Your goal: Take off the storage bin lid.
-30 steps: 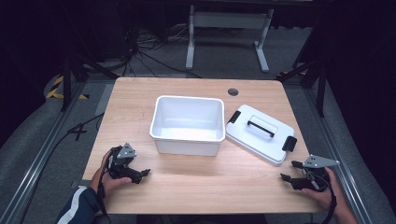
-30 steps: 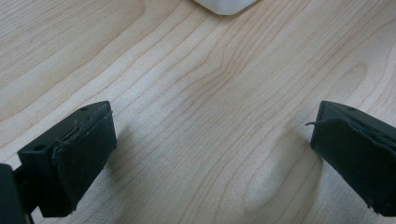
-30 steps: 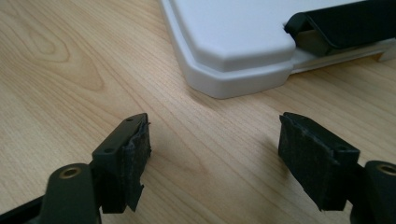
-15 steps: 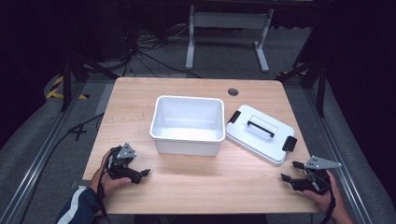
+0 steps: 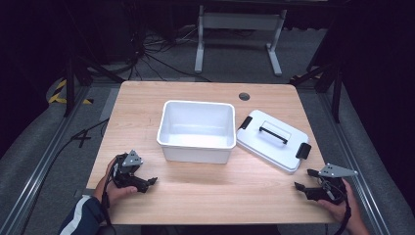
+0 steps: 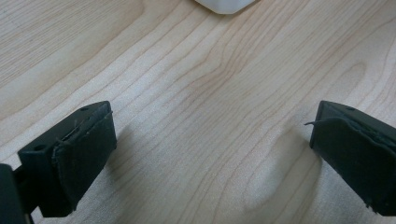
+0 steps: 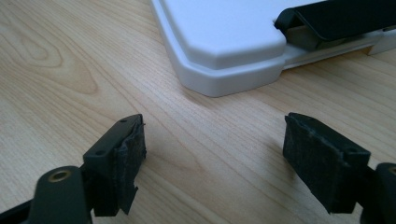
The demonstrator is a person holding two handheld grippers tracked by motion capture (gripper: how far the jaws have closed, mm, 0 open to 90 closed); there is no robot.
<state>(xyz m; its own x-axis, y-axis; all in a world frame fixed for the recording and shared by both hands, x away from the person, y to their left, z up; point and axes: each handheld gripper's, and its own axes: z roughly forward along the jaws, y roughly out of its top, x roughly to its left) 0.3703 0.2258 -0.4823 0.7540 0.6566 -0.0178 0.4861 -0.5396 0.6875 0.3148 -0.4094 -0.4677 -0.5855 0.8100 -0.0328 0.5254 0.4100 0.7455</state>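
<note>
Wooden table (image 5: pixel 205 196) under dark surroundings. White box (image 5: pixel 196 129) in middle, empty; white lid (image 5: pixel 271 142) with black handle just beside, flat on wood. Left gripper (image 5: pixel 142 182) near front left corner, jaws wide apart, nothing between. Right gripper (image 5: pixel 304 180) near lid's front corner, also spread, nothing held.

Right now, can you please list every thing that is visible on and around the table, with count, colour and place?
Table: one, light wood, centre of the high view.
Bin: one, white, open and empty, middle of the table.
Lid: one, white with a black handle and black clips, flat on the table beside the bin's right side.
Round hole: one, dark, far part of the tabletop.
Metal stand: one, grey, on the floor beyond the table.
Cables: several, black, on the floor at far left.
Left gripper: one, black, open, near left of the table.
Right gripper: one, black, open, near right corner, close to the lid.
</note>
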